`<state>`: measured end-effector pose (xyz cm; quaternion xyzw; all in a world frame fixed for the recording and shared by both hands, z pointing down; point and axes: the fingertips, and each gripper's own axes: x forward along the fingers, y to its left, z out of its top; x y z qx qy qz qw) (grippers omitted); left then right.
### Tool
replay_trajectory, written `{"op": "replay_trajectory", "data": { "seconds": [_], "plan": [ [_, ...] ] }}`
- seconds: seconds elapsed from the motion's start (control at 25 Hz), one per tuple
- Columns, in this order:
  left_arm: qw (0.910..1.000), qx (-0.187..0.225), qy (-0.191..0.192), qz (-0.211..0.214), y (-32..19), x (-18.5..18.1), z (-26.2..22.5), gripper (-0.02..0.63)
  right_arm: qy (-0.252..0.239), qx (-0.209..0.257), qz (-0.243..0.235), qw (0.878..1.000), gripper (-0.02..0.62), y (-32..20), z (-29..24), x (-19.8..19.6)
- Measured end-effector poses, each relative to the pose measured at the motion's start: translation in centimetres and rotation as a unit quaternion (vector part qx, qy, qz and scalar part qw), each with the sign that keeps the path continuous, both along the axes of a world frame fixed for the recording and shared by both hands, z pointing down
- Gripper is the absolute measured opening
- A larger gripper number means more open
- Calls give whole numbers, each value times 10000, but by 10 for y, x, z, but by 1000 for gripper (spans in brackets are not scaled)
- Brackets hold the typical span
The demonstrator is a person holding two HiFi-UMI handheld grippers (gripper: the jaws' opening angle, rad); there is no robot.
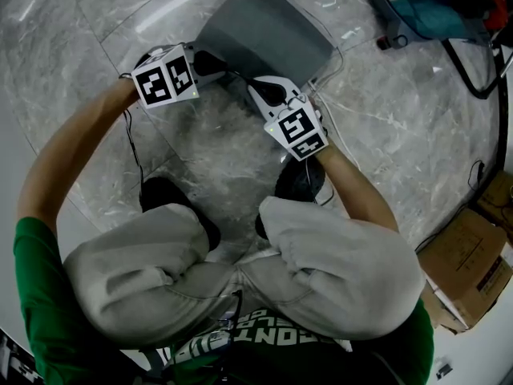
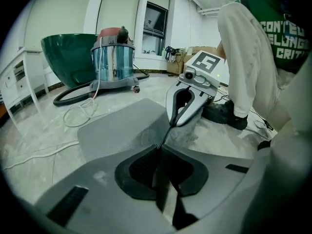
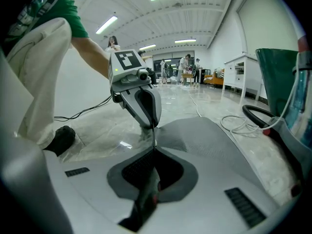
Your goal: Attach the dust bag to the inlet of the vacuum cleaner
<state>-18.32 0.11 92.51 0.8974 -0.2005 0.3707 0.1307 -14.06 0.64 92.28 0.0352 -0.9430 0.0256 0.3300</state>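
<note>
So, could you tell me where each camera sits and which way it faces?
Head view: on the person's head, looking steeply down at the dust bag; forearms, knees, shoes show.
Left gripper view: on the left gripper, looking along its jaws at the right gripper; trouser leg shows.
Right gripper view: on the right gripper, facing the left one; knee, arm show.
Shared: both gripper views show the dust bag's pinched edge.

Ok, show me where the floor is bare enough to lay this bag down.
Bare floor lies left of the dust bag, and again between it and the cardboard box. Crowded near the vacuum cleaner and its hose, top right.
</note>
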Motion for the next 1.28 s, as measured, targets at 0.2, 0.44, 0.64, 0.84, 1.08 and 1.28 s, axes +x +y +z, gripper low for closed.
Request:
{"op": "replay_trajectory", "data": {
  "seconds": [0.2,0.44,0.64,0.84,1.08,1.28],
  "plan": [
    [9999,86,-50,92,1,2,-6,21,-84,-132,72,9999,14,-4,-7,2],
    [9993,363,39,61,-13,4,-30,18,-311,-2,277,9991,15,-18,-28,4],
    [9969,766,168,-72,-39,4,-66,18,-559,187,511,9970,15,-44,-63,5],
    [9909,1285,362,-137,-73,13,-111,20,-778,562,804,9921,15,-77,-107,16],
    [9828,1799,413,-58,-124,35,-154,20,-992,951,1291,9821,15,-123,-148,39],
    [9772,2076,437,88,-165,55,-189,20,-1202,1067,1616,9737,15,-162,-179,60]
  ]
}}
